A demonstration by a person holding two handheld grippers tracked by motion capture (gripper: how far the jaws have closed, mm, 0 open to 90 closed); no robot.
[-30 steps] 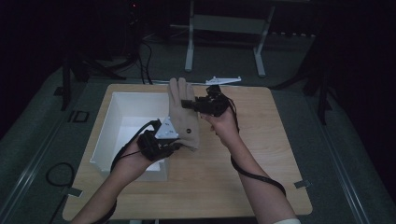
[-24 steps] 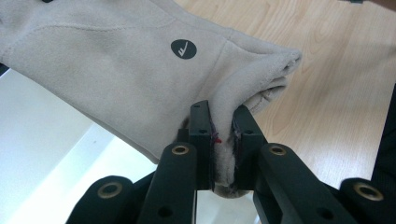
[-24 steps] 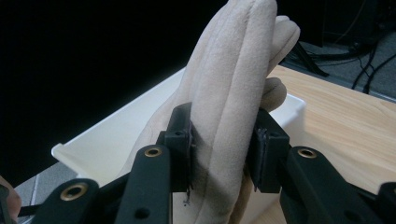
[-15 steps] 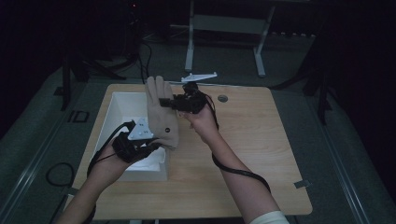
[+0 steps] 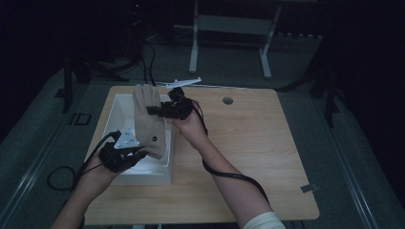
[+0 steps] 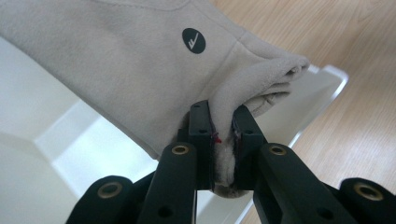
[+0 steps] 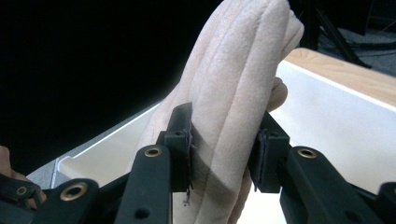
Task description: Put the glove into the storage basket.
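Overhead, a beige glove [image 5: 149, 121] is held stretched above the white bin [image 5: 122, 107], which sits on the left part of the wooden table [image 5: 267, 157]. Its cuff end, nearest the person, is pinched tightly by the left gripper [image 6: 223, 140], whose jaws are clamped on a fold of the fabric just over the bin's near edge. Its finger end, over the bin's far half, is squeezed between the jaws of the right gripper [image 7: 224, 140]. A round dark logo [image 6: 193, 40] is seen on the glove near the cuff.
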